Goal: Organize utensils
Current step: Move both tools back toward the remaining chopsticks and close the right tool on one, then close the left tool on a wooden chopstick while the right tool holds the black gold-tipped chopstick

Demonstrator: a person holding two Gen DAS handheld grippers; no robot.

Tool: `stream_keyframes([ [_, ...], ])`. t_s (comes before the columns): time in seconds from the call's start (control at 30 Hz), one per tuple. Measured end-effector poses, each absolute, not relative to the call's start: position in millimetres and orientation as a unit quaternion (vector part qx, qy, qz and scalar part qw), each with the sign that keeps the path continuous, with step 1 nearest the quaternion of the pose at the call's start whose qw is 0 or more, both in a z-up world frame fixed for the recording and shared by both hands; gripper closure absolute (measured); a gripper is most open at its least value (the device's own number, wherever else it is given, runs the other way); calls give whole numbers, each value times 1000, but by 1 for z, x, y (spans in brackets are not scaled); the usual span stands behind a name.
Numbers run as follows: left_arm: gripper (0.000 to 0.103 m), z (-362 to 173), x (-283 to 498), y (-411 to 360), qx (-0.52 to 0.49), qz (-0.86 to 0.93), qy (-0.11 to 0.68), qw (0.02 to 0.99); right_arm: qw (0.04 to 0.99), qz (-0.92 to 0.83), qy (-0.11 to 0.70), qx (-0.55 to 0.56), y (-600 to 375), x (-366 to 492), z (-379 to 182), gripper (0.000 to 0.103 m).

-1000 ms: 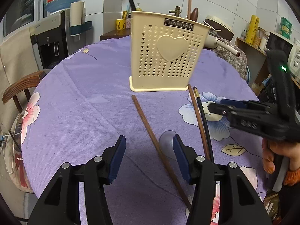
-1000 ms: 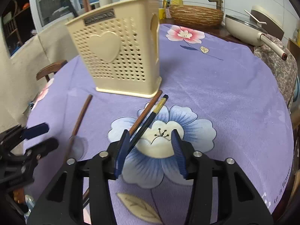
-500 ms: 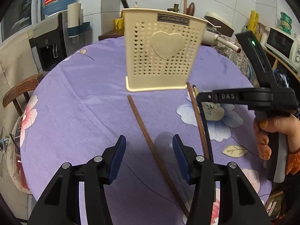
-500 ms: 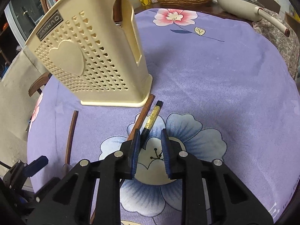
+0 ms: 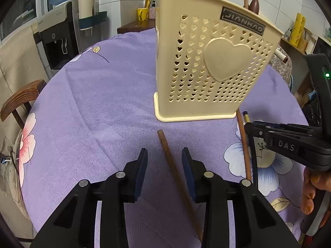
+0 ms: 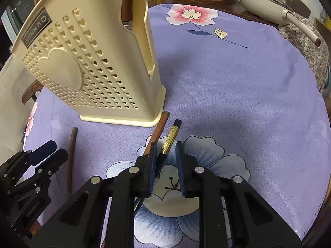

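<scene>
Chopsticks straddled for pickup, holder behind.

Your right gripper (image 6: pixel 165 163), narrowed but not closed, brackets the black chopstick (image 6: pixel 170 137) at frame centre; your left gripper (image 5: pixel 164 167), wide, straddles a brown chopstick (image 5: pixel 175 175) below the holder (image 5: pixel 206 62), ready to lift.

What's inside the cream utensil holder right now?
Through the side opening of the utensil holder, a brown handle shows, and brown ends poke above its rim. The perforated walls hide whatever else is in there.
</scene>
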State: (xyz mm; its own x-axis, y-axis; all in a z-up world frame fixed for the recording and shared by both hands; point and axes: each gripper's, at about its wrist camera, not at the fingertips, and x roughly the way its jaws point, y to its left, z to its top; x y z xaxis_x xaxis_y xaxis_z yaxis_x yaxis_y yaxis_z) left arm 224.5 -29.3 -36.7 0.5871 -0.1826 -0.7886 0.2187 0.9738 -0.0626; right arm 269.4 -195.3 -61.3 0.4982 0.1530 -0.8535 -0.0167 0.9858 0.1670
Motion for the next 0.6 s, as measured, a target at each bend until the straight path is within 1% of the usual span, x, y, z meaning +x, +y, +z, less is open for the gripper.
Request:
stream_keyframes([
  [0.33, 73, -47, 237, -38, 31, -105, 460, 881, 860, 47, 502, 80, -199, 277, -62, 89],
  [0.5, 74, -46, 238, -39, 34, -102, 463, 880, 857, 51, 506, 79, -200, 279, -62, 89],
  [0.57, 77, -46, 240, -42, 38, -97, 462, 881, 857, 48, 507, 79, -199, 280, -62, 89],
  [0.6, 81, -46, 244, -42, 40, -96, 462, 881, 858, 46, 506, 76, -198, 281, -62, 89],
])
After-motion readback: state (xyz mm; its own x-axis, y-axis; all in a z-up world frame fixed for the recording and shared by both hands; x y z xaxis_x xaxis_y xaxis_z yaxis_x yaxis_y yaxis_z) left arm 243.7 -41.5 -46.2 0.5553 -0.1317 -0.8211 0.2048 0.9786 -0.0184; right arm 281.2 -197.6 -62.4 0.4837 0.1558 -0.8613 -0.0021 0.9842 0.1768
